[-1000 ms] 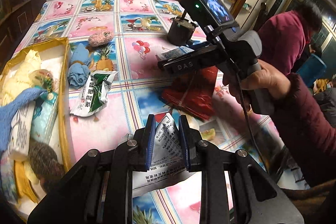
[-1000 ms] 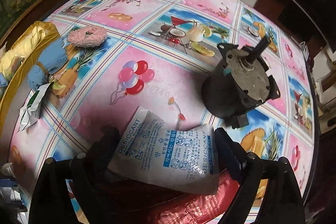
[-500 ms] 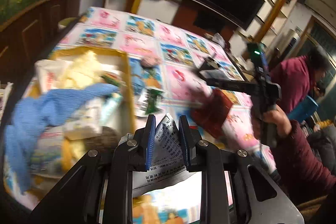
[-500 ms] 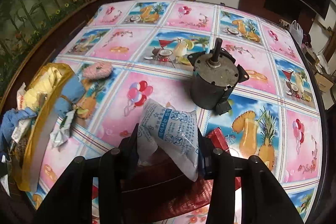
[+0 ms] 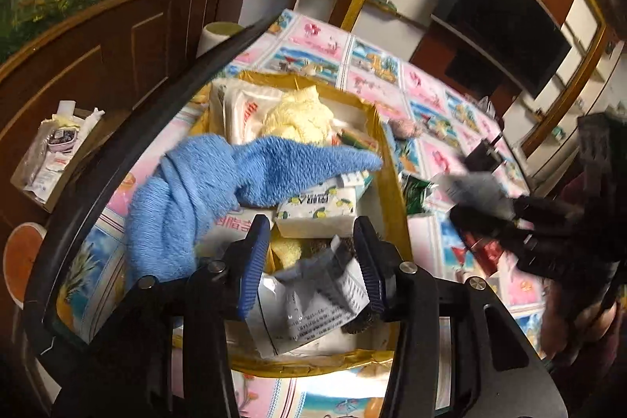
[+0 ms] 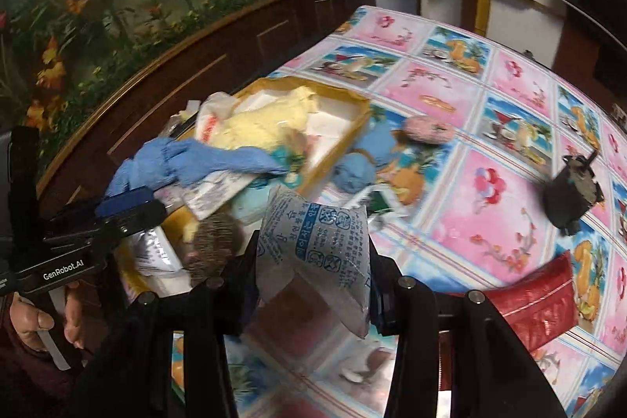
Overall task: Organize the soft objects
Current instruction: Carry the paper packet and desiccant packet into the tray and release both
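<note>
My left gripper [image 5: 311,265] is open above the gold-rimmed box [image 5: 386,159]; a white printed packet [image 5: 313,304] lies loose between its jaws, over the box. The box holds a blue towel [image 5: 219,179], a yellow cloth [image 5: 298,116] and tissue packs [image 5: 317,210]. My right gripper [image 6: 313,273] is shut on a white desiccant packet [image 6: 317,241], held above the table near the box [image 6: 337,140]. The left gripper [image 6: 125,210] shows at the left of the right wrist view. A blue cloth roll [image 6: 354,175] and a pink sponge [image 6: 429,130] lie on the table beside the box.
A dark motor [image 6: 572,190] stands on the patterned tablecloth [image 6: 505,214] at right. A red pouch [image 6: 537,304] lies near the front right. A green-white wrapper [image 5: 417,190] lies by the box. A dark wooden sideboard [image 6: 203,57] runs along the left.
The left gripper swung over the box and opened, letting go of the white packet. The right gripper lifted the desiccant packet and moved it left toward the box.
</note>
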The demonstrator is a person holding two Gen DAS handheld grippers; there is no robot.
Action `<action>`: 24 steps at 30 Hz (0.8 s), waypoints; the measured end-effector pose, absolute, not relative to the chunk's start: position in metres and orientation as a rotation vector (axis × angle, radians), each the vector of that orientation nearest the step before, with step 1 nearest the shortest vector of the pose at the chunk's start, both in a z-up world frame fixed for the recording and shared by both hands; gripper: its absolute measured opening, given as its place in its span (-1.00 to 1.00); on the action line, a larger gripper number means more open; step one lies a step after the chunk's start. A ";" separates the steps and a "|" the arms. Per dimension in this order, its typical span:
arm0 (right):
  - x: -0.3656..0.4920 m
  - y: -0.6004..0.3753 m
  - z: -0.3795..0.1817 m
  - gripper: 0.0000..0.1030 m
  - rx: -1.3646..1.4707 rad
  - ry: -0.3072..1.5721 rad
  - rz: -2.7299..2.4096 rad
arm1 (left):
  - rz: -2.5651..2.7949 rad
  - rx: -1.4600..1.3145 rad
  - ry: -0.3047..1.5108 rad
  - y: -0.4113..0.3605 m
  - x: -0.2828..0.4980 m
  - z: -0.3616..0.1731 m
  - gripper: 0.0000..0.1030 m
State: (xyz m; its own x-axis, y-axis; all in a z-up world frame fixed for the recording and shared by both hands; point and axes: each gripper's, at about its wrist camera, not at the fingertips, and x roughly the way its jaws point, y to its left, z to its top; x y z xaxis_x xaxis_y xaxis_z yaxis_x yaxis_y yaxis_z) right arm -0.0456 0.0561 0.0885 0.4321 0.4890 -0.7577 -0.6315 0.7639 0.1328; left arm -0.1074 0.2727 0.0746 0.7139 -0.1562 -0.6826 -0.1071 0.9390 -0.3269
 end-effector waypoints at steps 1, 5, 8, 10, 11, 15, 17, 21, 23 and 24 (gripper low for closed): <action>-0.052 0.069 0.088 -0.14 -0.200 0.876 0.724 | -0.024 -0.368 0.761 0.277 -0.112 0.077 -0.14; -0.065 0.109 0.082 -0.14 -0.253 0.883 0.770 | -0.007 -0.404 0.704 0.291 -0.128 0.086 -0.13; -0.055 0.131 0.084 -0.14 -0.278 0.868 0.747 | -0.016 -0.414 0.691 0.298 -0.138 0.088 -0.13; -0.039 0.146 0.089 -0.13 -0.281 0.865 0.736 | -0.023 -0.416 0.690 0.300 -0.144 0.088 -0.13; -0.030 0.155 0.091 -0.11 -0.284 0.861 0.719 | -0.025 -0.415 0.690 0.301 -0.146 0.088 -0.13; 0.004 0.181 0.089 -0.04 -0.313 0.864 0.642 | -0.033 -0.418 0.699 0.306 -0.152 0.085 -0.13; 0.022 0.189 0.085 0.16 -0.321 0.873 0.587 | -0.027 -0.413 0.705 0.310 -0.154 0.084 -0.13; 0.044 0.187 0.082 0.22 -0.293 0.896 0.522 | 0.000 -0.402 0.700 0.316 -0.156 0.083 -0.05; 0.046 0.179 0.085 0.23 -0.269 0.893 0.518 | 0.014 -0.400 0.694 0.318 -0.157 0.082 0.08; 0.045 0.175 0.087 0.23 -0.257 0.890 0.519 | 0.016 -0.402 0.692 0.317 -0.157 0.082 0.08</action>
State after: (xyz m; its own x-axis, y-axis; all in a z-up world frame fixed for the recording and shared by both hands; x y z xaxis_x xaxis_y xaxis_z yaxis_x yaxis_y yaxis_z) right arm 0.0453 0.1754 0.0867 0.5171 0.3224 -0.7929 -0.5308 0.8475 -0.0016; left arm -0.1568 0.3171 0.0818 0.7732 -0.1176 -0.6231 -0.1456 0.9234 -0.3550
